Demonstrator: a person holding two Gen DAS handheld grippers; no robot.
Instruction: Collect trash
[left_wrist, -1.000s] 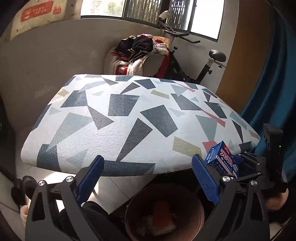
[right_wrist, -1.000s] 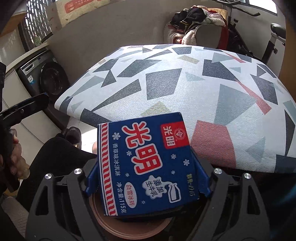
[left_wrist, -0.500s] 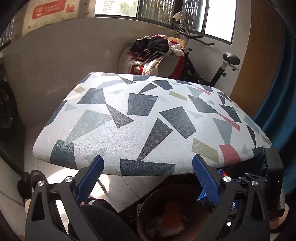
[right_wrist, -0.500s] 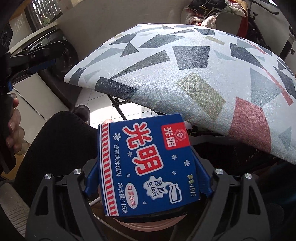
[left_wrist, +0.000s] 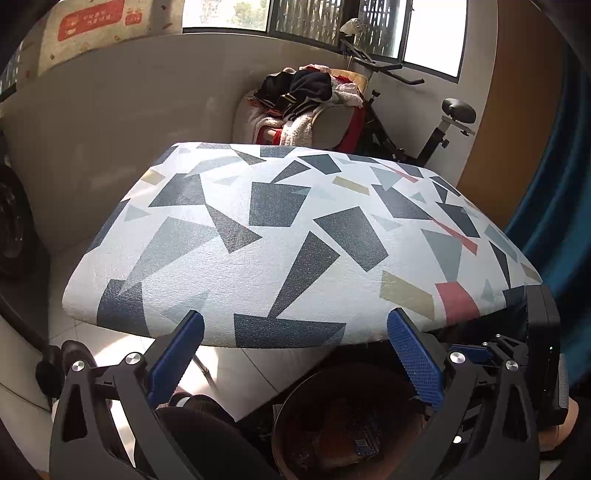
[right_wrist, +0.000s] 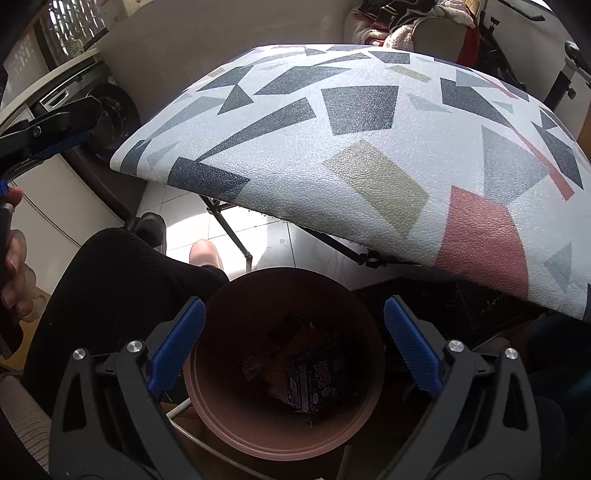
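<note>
One blue carton (right_wrist: 314, 380) logged at bottom of brown bin (right_wrist: 236, 428). Right hand-held gripper (right_wrist: 293, 347) above bin, jaws just opened, nothing between. Left hand-held gripper (left_wrist: 295, 354) gaping, empty. Drop step done, we judge; worktop (left_wrist: 295, 240) bare; next we seek more trash.

Ahead of the left claw (left_wrist: 295, 354) and above it spreads a tabletop (left_wrist: 295, 236) covered in white sheet patterned with grey, dark blue, tan and red shapes. Beyond its far edge a chair (left_wrist: 332, 122) carries a heap of clothes (left_wrist: 306, 88), with an exercise bike (left_wrist: 443, 122) just right of it below barred windows (left_wrist: 306, 18). A blue curtain (left_wrist: 554, 221) hangs at the far right. From the right wrist view, black folding legs (right_wrist: 236, 236) cross under the tabletop over pale floor tiles (right_wrist: 273, 240), and a washing machine (right_wrist: 110, 114) stands far left.
</note>
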